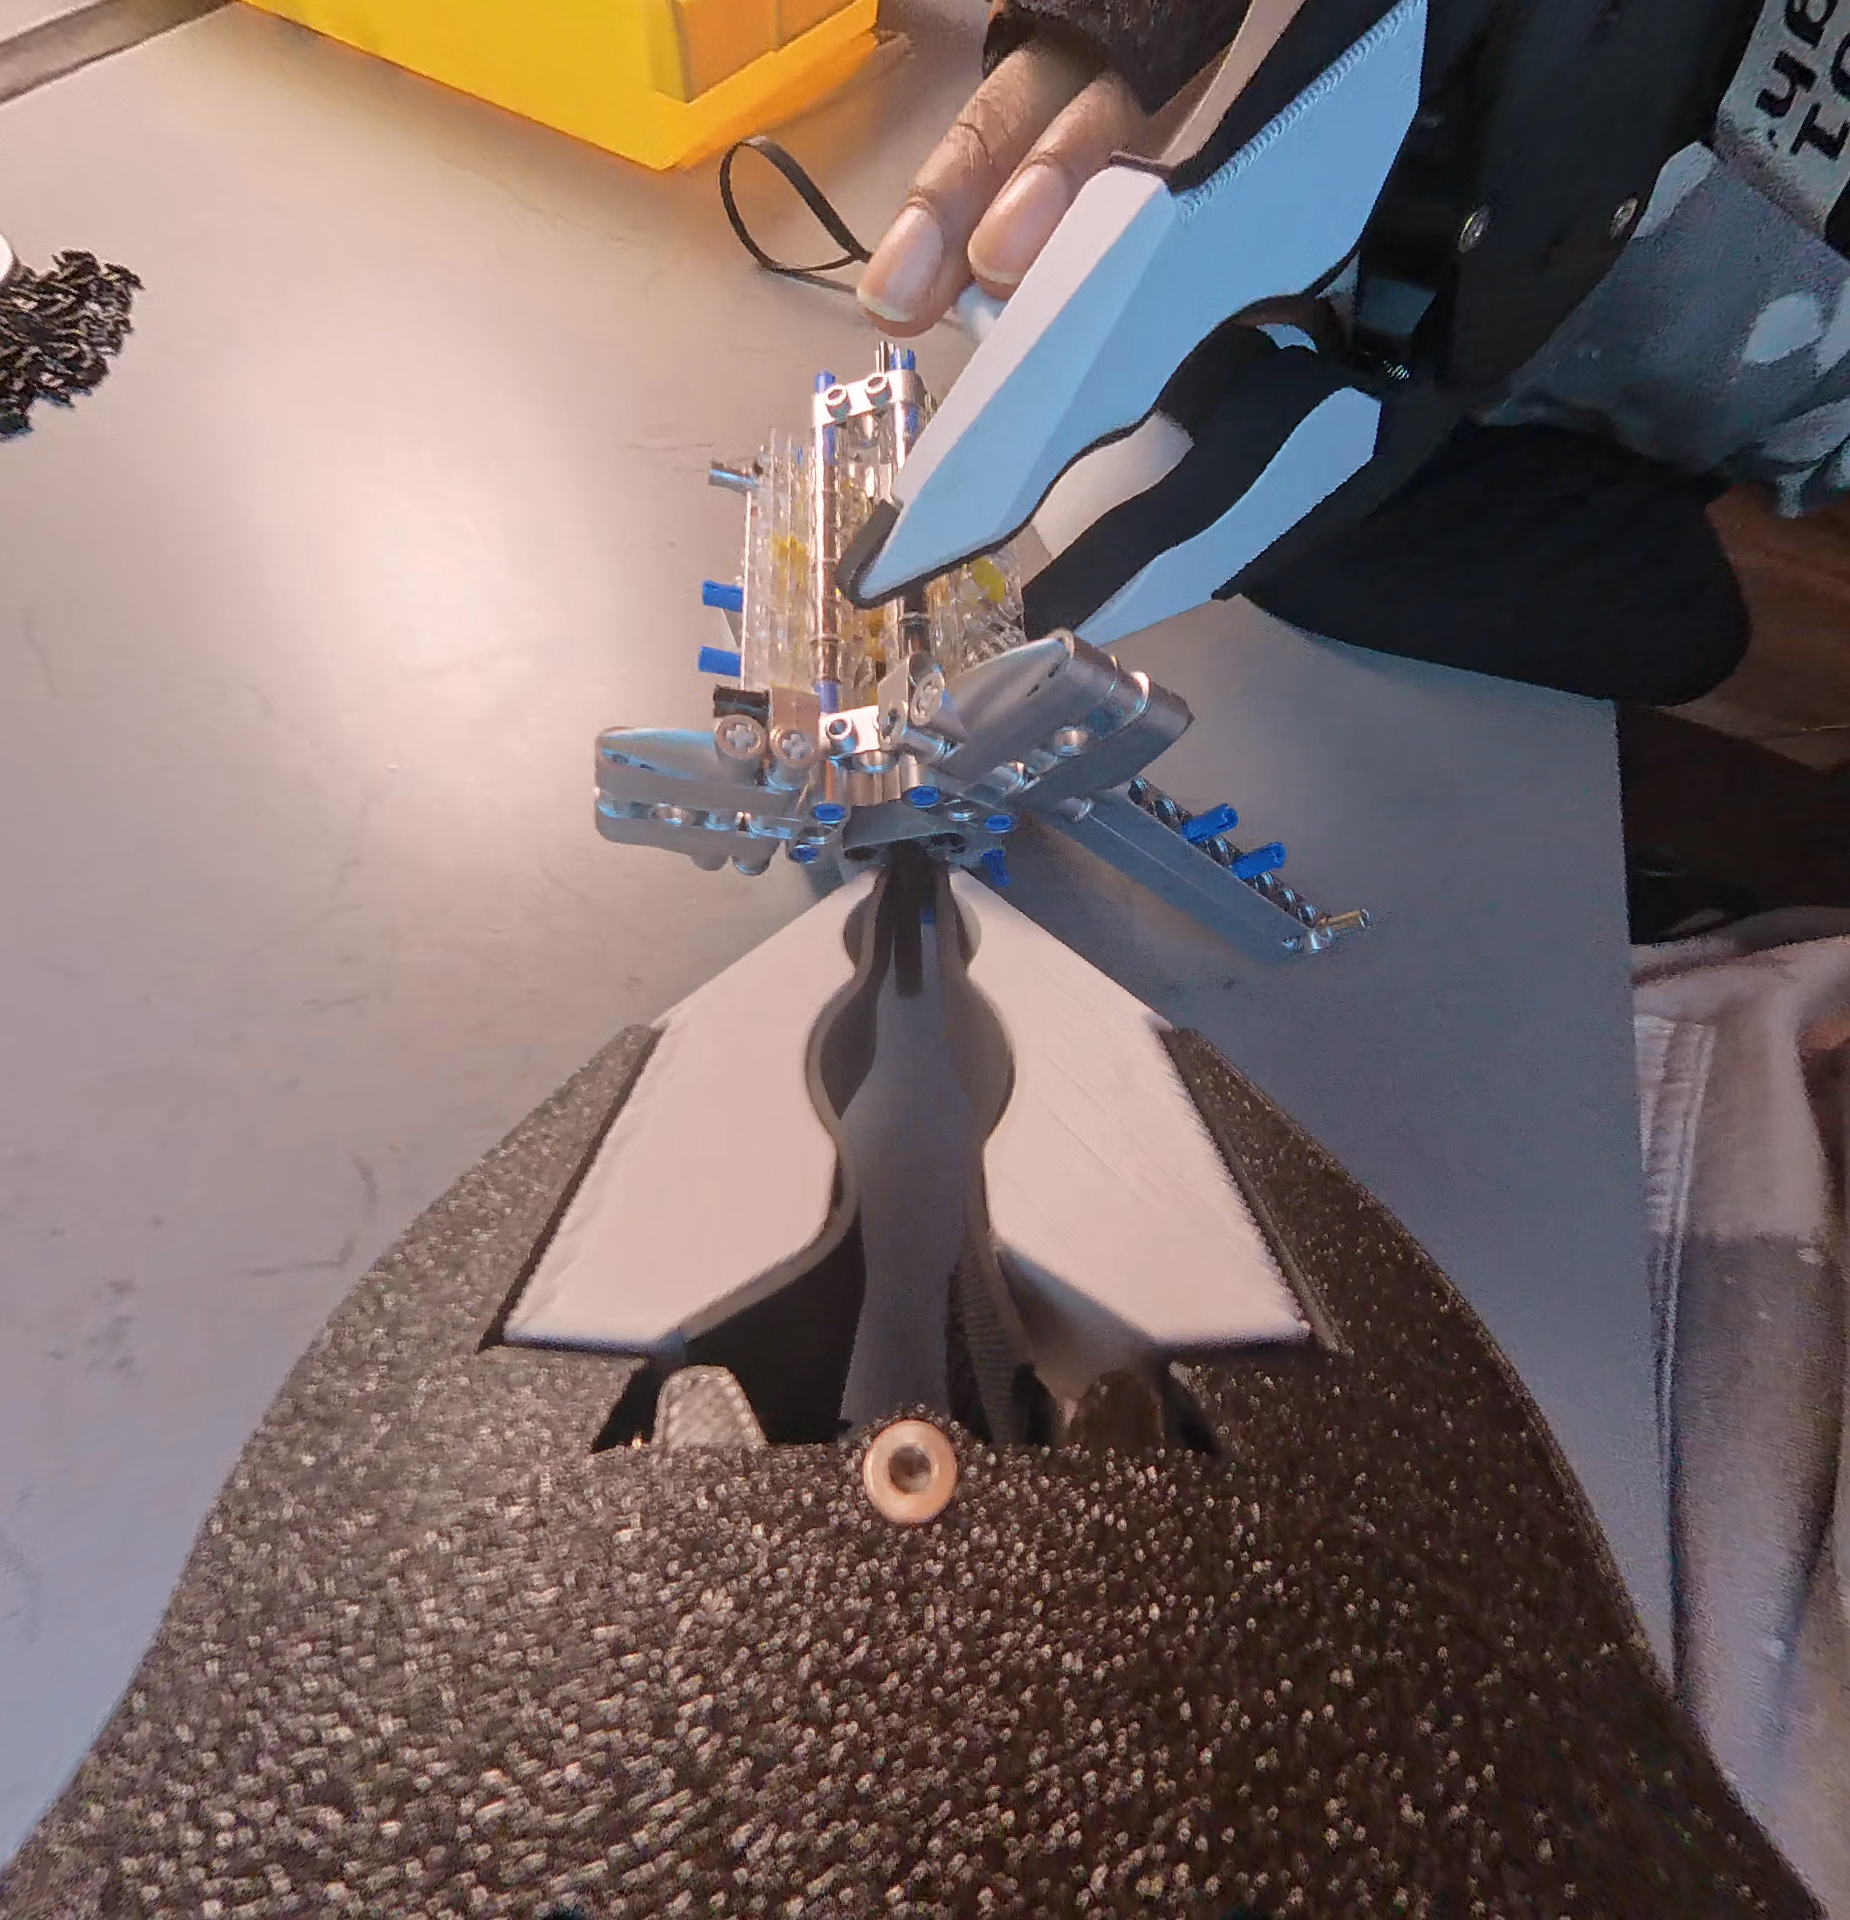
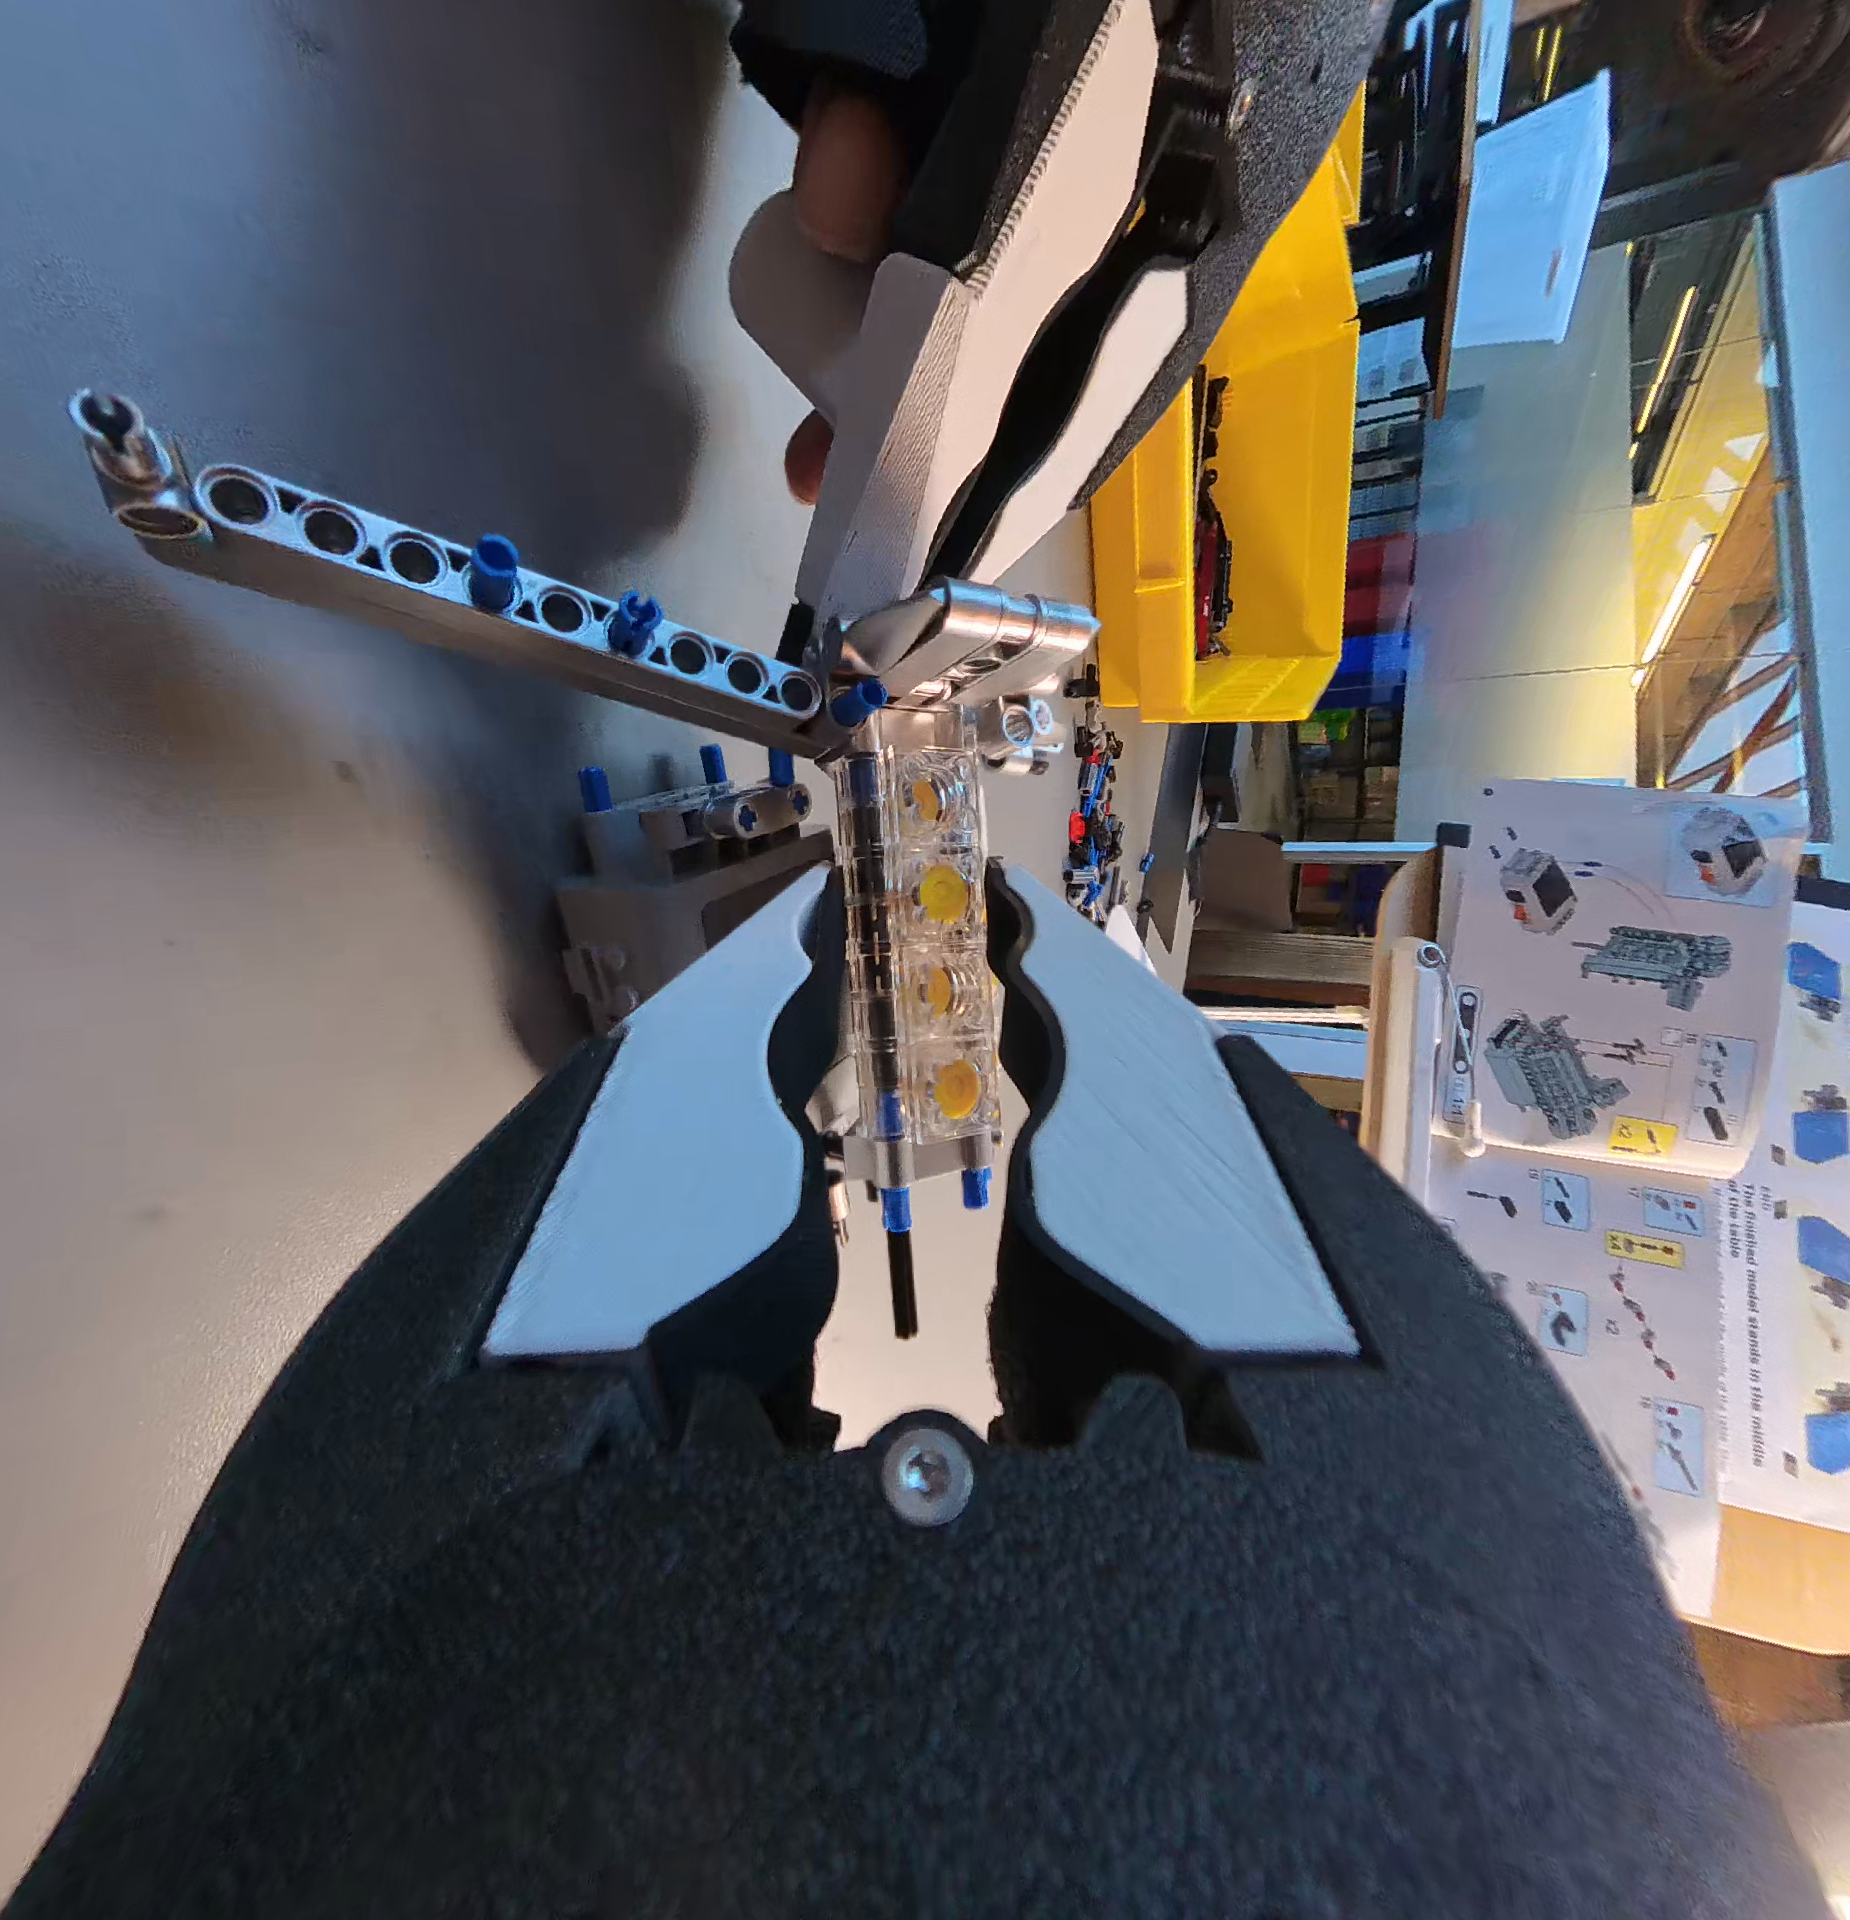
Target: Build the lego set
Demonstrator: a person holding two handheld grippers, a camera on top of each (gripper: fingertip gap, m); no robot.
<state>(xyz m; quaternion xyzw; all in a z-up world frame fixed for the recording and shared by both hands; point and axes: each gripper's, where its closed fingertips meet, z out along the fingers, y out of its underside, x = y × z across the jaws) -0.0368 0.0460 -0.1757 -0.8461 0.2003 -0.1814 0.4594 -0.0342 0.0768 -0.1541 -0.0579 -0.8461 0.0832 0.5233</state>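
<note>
The left gripper (image 1: 905, 883) is pinched narrowly on the grey lower end of the part-built brick engine assembly (image 1: 879, 644), held above the table (image 1: 329, 727). The right gripper (image 2: 916, 883) clamps its clear cylinder block (image 2: 926, 966); a perforated beam (image 2: 485, 592) juts sideways. Both contact points are partly hidden, and how complete the assembly is cannot be judged.

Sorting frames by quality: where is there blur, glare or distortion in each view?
Left wrist view: model sharp, wide-angle bending, blur along the right edge. Right wrist view: clear block sharp, the table soft and shadowed, bright light on the booklet.
</note>
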